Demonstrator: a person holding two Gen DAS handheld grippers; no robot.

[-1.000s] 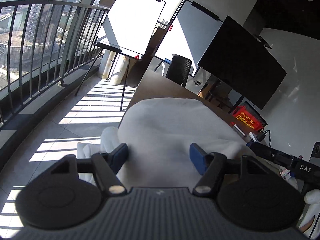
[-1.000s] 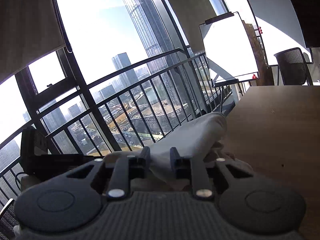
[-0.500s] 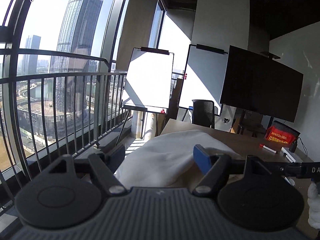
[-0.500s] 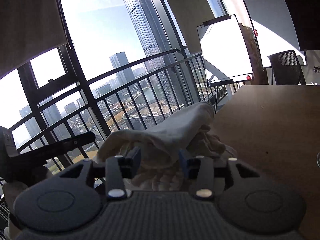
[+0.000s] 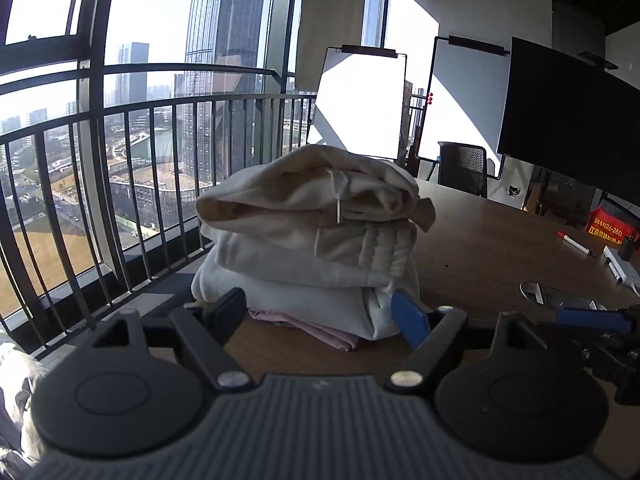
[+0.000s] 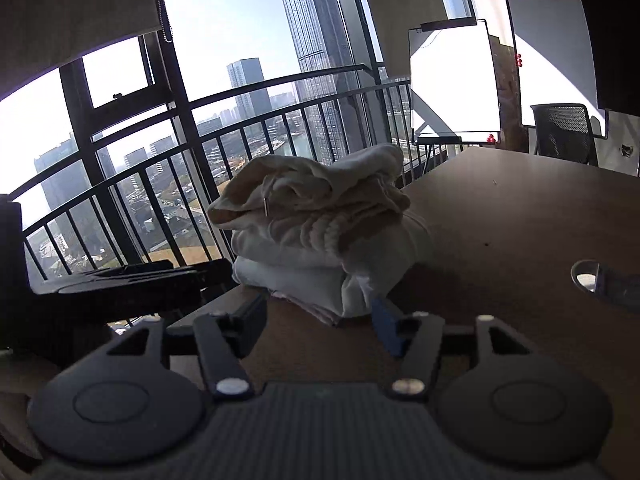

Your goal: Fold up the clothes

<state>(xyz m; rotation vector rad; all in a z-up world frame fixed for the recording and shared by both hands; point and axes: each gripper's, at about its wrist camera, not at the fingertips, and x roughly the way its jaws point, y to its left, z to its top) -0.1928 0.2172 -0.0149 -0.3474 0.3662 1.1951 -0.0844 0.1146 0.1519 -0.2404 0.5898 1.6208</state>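
High-rise office meeting room. Long wooden table ahead of claw; mesh chair at far end. Two whiteboards on easels beyond, right of centre. Large dark screen on wall far right. Markers on table right. Floor-height windows, railing, city towers left.

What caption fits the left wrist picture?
Left tool opening before a stack of folded white clothes on the table.
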